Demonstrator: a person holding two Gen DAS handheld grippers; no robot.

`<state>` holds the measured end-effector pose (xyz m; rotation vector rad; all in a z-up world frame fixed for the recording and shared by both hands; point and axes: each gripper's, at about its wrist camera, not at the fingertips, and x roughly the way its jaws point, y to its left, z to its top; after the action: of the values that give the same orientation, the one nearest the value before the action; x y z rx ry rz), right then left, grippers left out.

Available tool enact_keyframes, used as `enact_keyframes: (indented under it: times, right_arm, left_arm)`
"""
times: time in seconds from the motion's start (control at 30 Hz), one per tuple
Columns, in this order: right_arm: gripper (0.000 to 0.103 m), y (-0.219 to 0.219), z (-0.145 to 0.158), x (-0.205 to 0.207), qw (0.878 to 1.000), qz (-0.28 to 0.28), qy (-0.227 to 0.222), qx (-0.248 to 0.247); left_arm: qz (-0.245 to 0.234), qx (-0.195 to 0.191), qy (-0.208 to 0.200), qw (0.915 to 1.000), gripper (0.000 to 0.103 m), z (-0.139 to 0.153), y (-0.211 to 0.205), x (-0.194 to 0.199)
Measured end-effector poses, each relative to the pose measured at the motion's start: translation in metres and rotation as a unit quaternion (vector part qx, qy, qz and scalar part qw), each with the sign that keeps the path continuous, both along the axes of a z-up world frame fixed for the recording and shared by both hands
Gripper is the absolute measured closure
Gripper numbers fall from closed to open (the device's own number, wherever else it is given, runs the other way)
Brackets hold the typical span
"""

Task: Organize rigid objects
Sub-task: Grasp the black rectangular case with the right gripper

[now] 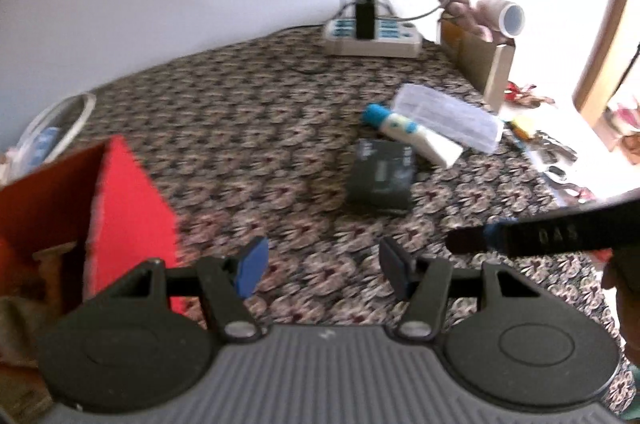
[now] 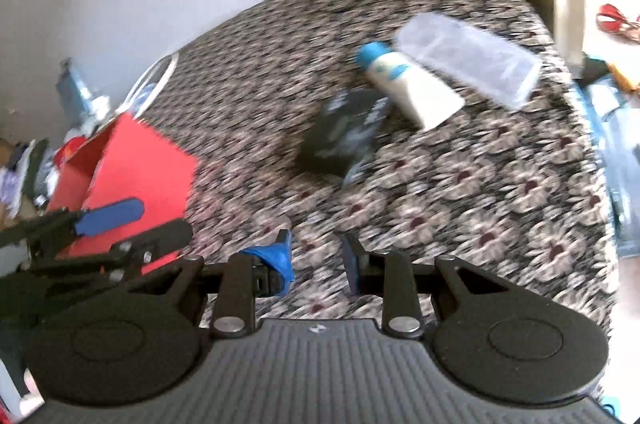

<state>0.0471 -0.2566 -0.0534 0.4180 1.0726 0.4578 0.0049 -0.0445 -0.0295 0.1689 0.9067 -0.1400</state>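
Holding both grippers above patterned floral tablecloth (image 1: 256,111), nothing grasped. My left gripper (image 1: 320,270) spread wide, empty; my right gripper (image 2: 318,262) parted, empty too. Open red cardboard box (image 1: 132,207) sits just left of left gripper. Ahead, well apart: dark rectangular pouch (image 1: 382,177), white tube with blue cap (image 1: 408,131) touching clear plastic case (image 1: 448,115).
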Motion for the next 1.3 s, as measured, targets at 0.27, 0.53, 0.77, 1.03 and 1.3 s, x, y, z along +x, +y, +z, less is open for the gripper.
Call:
enact_keyframes:
  times: [0.27,0.53,0.77,1.03,1.3]
  right_arm:
    - [0.093,-0.018,-0.024,0.050,0.998,-0.055,0.017,0.019]
    - [0.093,-0.024,-0.049,0.092,0.993,-0.073,0.057,0.074]
    - [0.093,-0.017,-0.056,0.106,0.992,-0.061,0.068,0.086]
    - [0.089,-0.010,-0.061,0.113,0.992,-0.054,0.065,0.090]
    - [0.089,-0.005,-0.068,0.117,0.990,-0.045,0.067,0.113]
  left_arm:
    - [-0.074,-0.061,0.007,0.9954,0.037,-0.029,-0.015,0.047]
    - [-0.109,-0.086,0.036,0.9896,0.036,-0.056,-0.027,0.086]
    - [-0.110,-0.093,0.057,0.9879,0.035,-0.071,-0.032,0.109]
    - [-0.104,-0.094,0.043,0.9892,0.035,-0.075,-0.029,0.117]
    - [-0.087,-0.083,0.062,0.9908,0.035,-0.091,-0.022,0.117]
